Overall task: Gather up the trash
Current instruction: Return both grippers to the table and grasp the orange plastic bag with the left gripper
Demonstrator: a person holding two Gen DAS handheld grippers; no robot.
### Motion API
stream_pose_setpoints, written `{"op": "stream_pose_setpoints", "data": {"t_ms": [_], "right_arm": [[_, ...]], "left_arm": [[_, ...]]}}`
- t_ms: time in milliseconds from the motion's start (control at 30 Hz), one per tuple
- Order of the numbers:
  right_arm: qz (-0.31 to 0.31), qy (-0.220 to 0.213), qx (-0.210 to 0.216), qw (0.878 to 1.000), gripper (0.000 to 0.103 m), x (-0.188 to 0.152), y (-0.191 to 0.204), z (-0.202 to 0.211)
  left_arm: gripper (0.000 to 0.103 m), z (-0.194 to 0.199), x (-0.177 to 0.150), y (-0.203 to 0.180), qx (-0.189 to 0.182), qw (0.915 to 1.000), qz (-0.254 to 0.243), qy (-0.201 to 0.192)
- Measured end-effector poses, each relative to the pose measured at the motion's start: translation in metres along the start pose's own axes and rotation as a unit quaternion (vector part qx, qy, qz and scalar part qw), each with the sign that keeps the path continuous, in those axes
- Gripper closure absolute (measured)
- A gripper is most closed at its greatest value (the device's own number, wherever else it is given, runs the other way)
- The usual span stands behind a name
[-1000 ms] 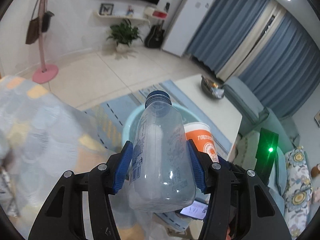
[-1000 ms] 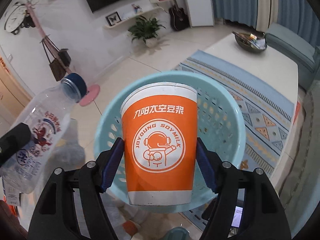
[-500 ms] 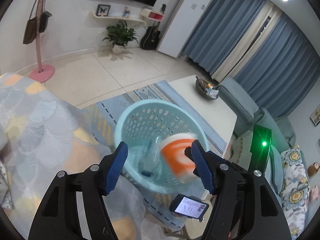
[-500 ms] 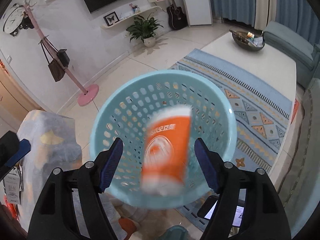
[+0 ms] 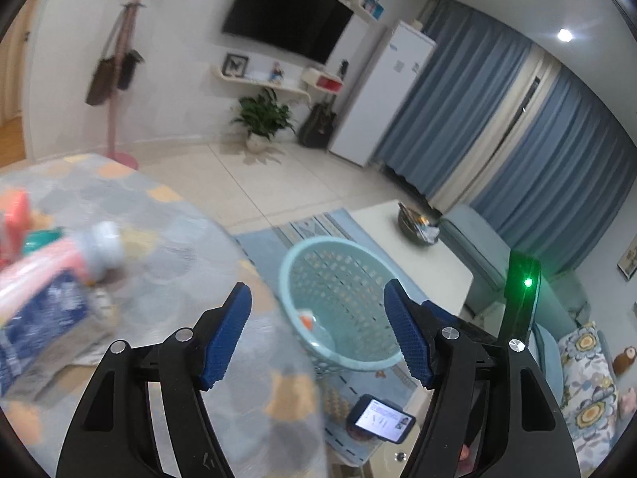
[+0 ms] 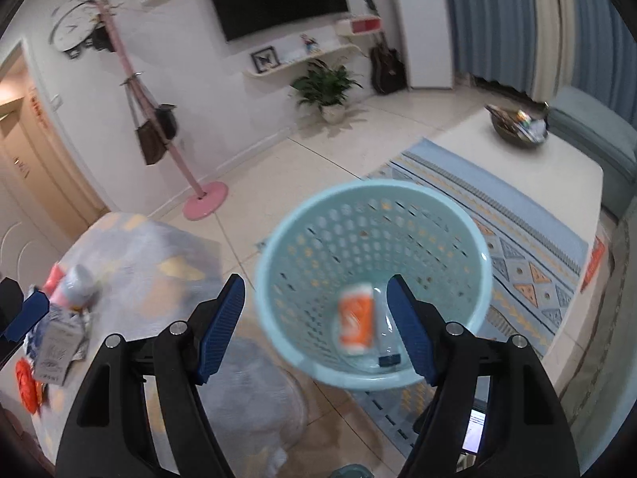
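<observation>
**Both grippers empty above the trash basket**

While the light blue perforated basket (image 6: 372, 279) stands on the floor at the edge of a patterned rug (image 6: 529, 263), the right gripper (image 6: 316, 324) hangs above and in front of it with its blue-padded jaws spread wide and nothing between them. At the bottom of the basket lies an orange paper cup (image 6: 356, 320) on its side, and just beside it, to its right, a clear plastic bottle (image 6: 384, 338) with a dark blue cap. Both are blurred.

In the left wrist view, the left gripper (image 5: 318, 330) is also empty; its jaws are opening, and only the basket (image 5: 338, 302) and the table edge show through the gap. A speck of orange from the cup (image 5: 305, 318) is visible through the basket's mouth.

To the left of the basket sits a table covered in a grey cloth (image 5: 159, 239) with orange and yellow patches. More items rest on it, blurred: a blue-and-white carton (image 5: 47, 306) and a pink bottle with a pale cap (image 5: 91, 251). A phone (image 5: 382, 418) with a lit screen lies below the basket.
</observation>
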State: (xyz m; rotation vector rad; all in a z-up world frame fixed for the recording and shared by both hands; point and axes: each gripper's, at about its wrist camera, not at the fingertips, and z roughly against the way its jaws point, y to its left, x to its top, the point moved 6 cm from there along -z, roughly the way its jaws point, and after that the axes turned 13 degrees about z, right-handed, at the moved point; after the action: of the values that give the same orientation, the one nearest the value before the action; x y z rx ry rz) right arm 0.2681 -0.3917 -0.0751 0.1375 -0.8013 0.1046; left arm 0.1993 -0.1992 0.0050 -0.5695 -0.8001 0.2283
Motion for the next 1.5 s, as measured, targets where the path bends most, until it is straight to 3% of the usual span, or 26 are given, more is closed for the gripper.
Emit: {"op": "stream_pose_setpoints", "data": {"t_ms": [133,233,367,467,600,767,900,1000,1167,1367,1500], "right_arm": [[0.035,-0.025,0.021,0.999,0.033,0.01,0.039,0.017],[0.069,-0.047,0.041,0.996,0.033,0.015,0.075,0.031],[0.118,-0.072,0.077,0.987,0.033,0.019,0.13,0.047],[0.154,-0.08,0.104,0.979,0.033,0.02,0.173,0.054],[0.191,-0.071,0.143,0.969,0.033,0.015,0.227,0.055],[0.218,-0.052,0.166,0.96,0.027,0.001,0.279,0.05],[0.225,-0.035,0.163,0.96,0.026,-0.004,0.313,0.041],[0.222,-0.03,0.133,0.965,0.021,-0.007,0.329,0.034],[0.233,-0.038,0.081,0.968,0.02,-0.011,0.348,0.023],[0.282,-0.033,0.035,0.958,0.02,-0.024,0.347,0.016],[0.282,-0.019,0.047,0.958,0.02,-0.035,0.321,0.016]], "left_arm": [[0.028,0.046,0.006,0.022,0.02,0.9988,0.01,-0.044],[0.023,0.084,0.012,0.046,0.058,0.9946,0.018,-0.084],[0.014,0.138,0.019,0.096,0.129,0.981,0.046,-0.138],[0.013,0.181,0.024,0.148,0.222,0.9557,0.08,-0.175],[0.013,0.22,0.028,0.219,0.297,0.9241,0.14,-0.195],[0.013,0.247,0.019,0.295,0.324,0.902,0.202,-0.202],[0.013,0.242,0.007,0.332,0.322,0.8981,0.238,-0.181],[0.013,0.23,0.003,0.345,0.319,0.8984,0.253,-0.165],[0.015,0.21,-0.005,0.345,0.316,0.9061,0.24,-0.146],[0.034,0.198,-0.016,0.342,0.315,0.9122,0.23,-0.125],[0.048,0.2,-0.02,0.335,0.304,0.9175,0.224,-0.127]]}}
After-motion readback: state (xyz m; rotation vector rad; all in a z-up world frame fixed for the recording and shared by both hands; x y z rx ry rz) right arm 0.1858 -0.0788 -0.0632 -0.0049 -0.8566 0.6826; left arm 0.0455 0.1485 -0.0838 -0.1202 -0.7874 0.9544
